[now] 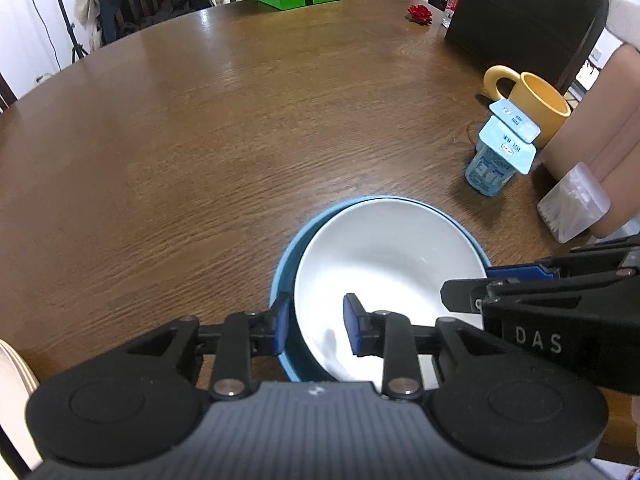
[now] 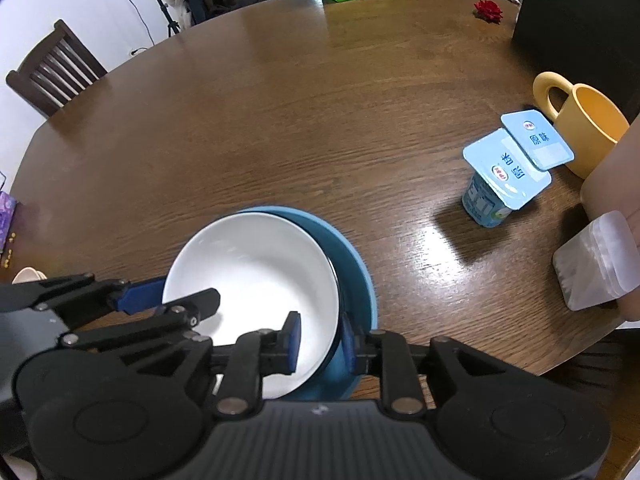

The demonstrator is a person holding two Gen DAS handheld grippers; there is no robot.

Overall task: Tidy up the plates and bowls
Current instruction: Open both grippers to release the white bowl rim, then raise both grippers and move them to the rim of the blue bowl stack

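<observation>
White bowl (image 1: 384, 272) sits nested in the blue bowl (image 1: 285, 276), off-centre, pushed toward my left side; both on the counter (image 1: 200, 140) right under me. My left claw (image 1: 316, 326) straddles the rims on that side, one pad outside the blue wall, other inside the white bowl, w/ a gap showing, so narrow but not pinching. My right claw (image 2: 320, 338) does the same on the opposite side, narrow, pads (image 2: 294, 340) look just clear of the white rim. No earlier view, so can't say more than that. Risks, as I judge: white bowl isn't seated square, so lifting a claw out at an angle could catch a rim and tip or drag the stack. Both claws crowd the same bowl, could knock each other. Yogurt cups (image 2: 504, 168) and the yellow mug (image 2: 584, 128) stand well off to the right, prob safe unless I swing wide.
</observation>
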